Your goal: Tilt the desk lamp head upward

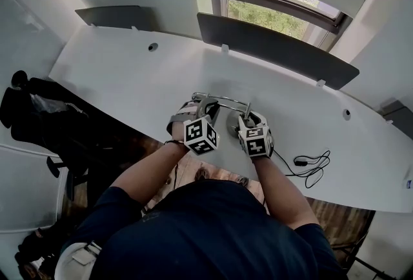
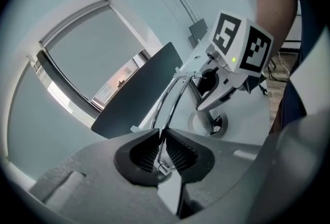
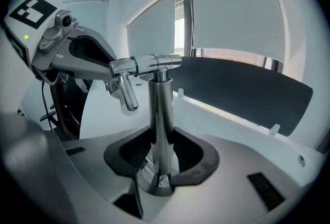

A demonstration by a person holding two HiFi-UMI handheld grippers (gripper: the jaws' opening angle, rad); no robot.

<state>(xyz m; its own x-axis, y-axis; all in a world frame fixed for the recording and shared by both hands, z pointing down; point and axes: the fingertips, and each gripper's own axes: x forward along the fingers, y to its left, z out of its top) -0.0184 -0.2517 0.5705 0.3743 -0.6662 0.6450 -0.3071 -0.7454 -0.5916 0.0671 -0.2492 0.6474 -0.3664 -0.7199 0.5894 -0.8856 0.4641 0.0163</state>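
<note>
The lamp [image 1: 222, 103] stands on the white desk [image 1: 129, 79] near its front edge, straight in front of us, with the dark panel [image 1: 277, 46] and the window [image 1: 271, 14] behind it; its round base [image 3: 154, 182] sits flat on the desktop and its chrome post [image 3: 161, 114] rises upright from that base. Our right gripper [image 3: 162, 141] is clamped on the post low down, just above the base, one jaw on either side of the metal; our left gripper [image 2: 161, 148] is pinched tight on the thin chrome arm [image 2: 172, 104], a pair of slim rods that run from the jaws over to the joint at the top of the post (a small clip shows at the rods' near end). In the head view the two grippers sit close side by side, the left one a little farther from us. A black cable [image 1: 311, 166] lies looped on the desk to the right, apart from the lamp.
</note>
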